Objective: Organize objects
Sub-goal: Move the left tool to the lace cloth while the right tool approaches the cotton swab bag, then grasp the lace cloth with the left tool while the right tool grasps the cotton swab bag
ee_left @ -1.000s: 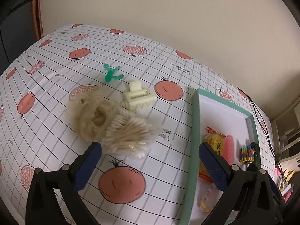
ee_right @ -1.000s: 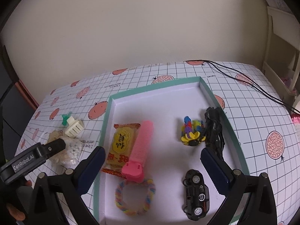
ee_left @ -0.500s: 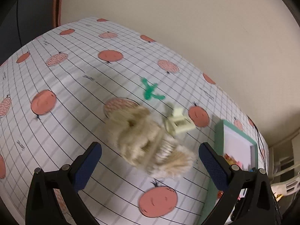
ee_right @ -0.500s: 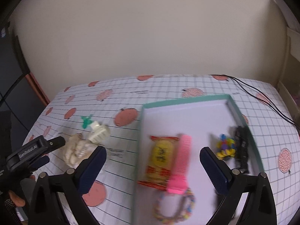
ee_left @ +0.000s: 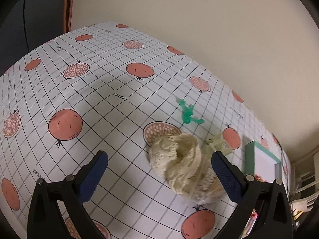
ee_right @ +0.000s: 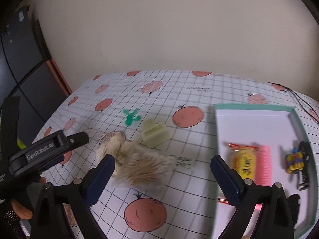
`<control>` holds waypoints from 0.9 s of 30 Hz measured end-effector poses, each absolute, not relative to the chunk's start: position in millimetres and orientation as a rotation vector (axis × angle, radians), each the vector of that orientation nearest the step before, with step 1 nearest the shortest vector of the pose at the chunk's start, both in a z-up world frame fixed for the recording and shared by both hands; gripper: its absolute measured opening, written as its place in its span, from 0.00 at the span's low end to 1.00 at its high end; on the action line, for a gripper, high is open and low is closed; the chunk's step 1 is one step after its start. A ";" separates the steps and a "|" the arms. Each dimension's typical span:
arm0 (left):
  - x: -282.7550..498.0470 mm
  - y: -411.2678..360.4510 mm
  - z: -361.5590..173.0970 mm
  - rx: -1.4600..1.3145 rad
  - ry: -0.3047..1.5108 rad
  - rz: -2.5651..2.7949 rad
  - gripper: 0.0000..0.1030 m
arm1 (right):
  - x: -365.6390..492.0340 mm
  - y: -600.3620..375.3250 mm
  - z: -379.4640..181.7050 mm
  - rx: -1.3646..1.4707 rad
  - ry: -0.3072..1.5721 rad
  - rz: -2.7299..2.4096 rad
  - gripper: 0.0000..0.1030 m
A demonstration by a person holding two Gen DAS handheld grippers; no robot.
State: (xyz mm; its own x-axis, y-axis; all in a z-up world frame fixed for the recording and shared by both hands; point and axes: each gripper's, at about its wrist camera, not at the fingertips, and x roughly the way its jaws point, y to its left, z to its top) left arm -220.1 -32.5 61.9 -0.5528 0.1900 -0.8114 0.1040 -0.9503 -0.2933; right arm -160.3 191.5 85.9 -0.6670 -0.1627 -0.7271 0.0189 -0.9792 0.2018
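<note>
1. Wide bare stretch of the grid-and-pomegranate tablecloth on the left side: free passage.
2. Cluster blocks the middle: cream knitted scrunchie touching the clear bag of cotton swabs, cream plastic claw hair clip just beside, small green plastic clip near, apart.
3. Bare cloth strip between the swab bag and the teal-rimmed white tray: passable.
4. Tray's far half bare; near half crowded with yellow snack packet, pink comb, multicoloured toy.
5. Beige wall closes the far edge.
</note>
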 end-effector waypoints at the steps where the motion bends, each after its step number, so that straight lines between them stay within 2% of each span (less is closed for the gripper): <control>1: -222.3 -31.8 59.5 -1.466 -0.471 2.675 1.00 | -162.6 189.2 82.1 1.243 -0.263 -2.760 0.95; 16: -231.1 -9.0 30.9 -1.538 -0.422 2.580 0.99 | -178.1 166.3 41.1 1.356 -0.208 -2.676 0.95; 27: -231.2 -2.9 16.6 -1.586 -0.402 2.532 0.78 | -182.5 160.9 25.1 1.401 -0.189 -2.652 0.95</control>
